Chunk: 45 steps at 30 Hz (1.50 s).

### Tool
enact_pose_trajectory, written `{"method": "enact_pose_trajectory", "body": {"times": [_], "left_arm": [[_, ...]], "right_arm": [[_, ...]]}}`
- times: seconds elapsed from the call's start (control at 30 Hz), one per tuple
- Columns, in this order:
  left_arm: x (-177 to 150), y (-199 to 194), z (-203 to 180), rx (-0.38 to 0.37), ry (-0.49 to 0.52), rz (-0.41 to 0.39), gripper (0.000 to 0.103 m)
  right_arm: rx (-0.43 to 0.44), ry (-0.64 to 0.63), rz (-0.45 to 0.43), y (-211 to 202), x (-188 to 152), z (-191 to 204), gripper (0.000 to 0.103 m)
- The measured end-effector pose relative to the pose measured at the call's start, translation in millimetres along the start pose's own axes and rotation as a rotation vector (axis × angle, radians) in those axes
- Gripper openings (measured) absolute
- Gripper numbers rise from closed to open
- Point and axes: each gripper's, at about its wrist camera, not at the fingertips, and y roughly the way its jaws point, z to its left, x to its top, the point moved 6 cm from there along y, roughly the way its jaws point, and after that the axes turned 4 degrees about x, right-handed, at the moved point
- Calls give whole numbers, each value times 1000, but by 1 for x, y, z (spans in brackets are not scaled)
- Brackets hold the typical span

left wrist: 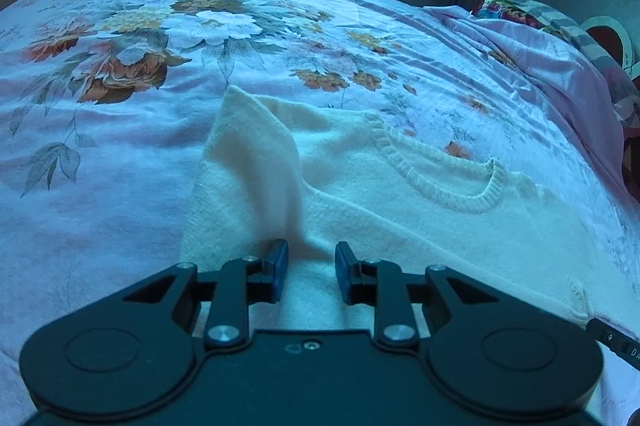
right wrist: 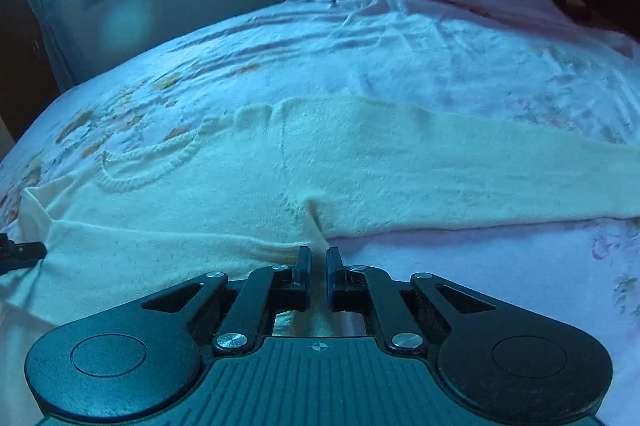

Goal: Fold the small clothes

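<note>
The cream sweater (right wrist: 360, 162) lies spread on the bed (left wrist: 120, 186) just ahead of both tongs. The right tongs (right wrist: 319, 272) pinch a ridge of knit at its underarm; the left tongs (left wrist: 311, 268) stand partly spread over the fabric, whether gripping I cannot tell. It looks soft, light and floppy, so best held at edges or seams.

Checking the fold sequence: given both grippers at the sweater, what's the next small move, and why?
Probably lift the right gripper a little and carry the pinched edge across the sweater. Its jaws look shut on a fold of knit near the armpit, while the sleeve lies stretched out on the bedsheet. The left gripper stands partly open over the fabric; whether it grips is unclear.
</note>
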Motion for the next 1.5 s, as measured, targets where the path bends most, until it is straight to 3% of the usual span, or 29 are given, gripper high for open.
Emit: {"method": "enact_pose_trajectory", "body": {"times": [0.07, 0.2, 0.27, 0.33, 0.43, 0.53, 0.63, 0.7, 0.77, 0.9, 0.93, 1.0, 1.03, 1.1, 1.27, 1.5], "left_arm": [[5, -6, 0, -1, 8, -29, 23], [18, 18, 4, 30, 4, 1, 23], [30, 32, 8, 41, -19, 4, 23], [44, 44, 17, 61, -54, -5, 21], [59, 58, 36, 107, -122, -12, 19], [63, 51, 45, 85, -182, -12, 19], [54, 24, 35, 42, -139, -44, 25], [40, 12, 26, 21, -88, -30, 25], [21, 11, 19, 48, -17, -6, 26], [6, 1, 18, 114, 19, -12, 26], [5, -10, 13, 104, 32, -24, 26], [-5, -28, 0, 78, 73, -29, 34], [-13, -34, -7, 76, 90, -21, 41], [-31, -39, -16, 86, 108, 10, 44], [-65, -58, -31, 61, 110, 46, 44], [-84, -68, -48, 59, 131, 49, 44]], "right_arm": [[30, -28, -55, -12, 7, 10, 5], [119, -98, -4, 2, 9, 48, 5], [104, -144, 17, 14, 3, 56, 5], [39, -176, 92, 37, -11, 48, 4], [46, -186, 77, 36, -17, 41, 4], [34, -206, 81, 32, -13, 45, 5], [94, -177, 27, 16, -5, 54, 5], [104, -177, 37, 18, -7, 59, 5], [63, -188, 92, 33, -17, 54, 5], [73, -151, 86, 20, -11, 51, 5], [85, -151, 59, 10, -8, 52, 10], [66, -170, 39, 0, -10, 51, 51], [43, -184, 83, 5, -18, 49, 82], [49, -194, 145, 11, -30, 44, 82], [23, -91, 71, -27, -16, 6, 82], [-161, 249, 71, -54, -5, -139, 82]]}}
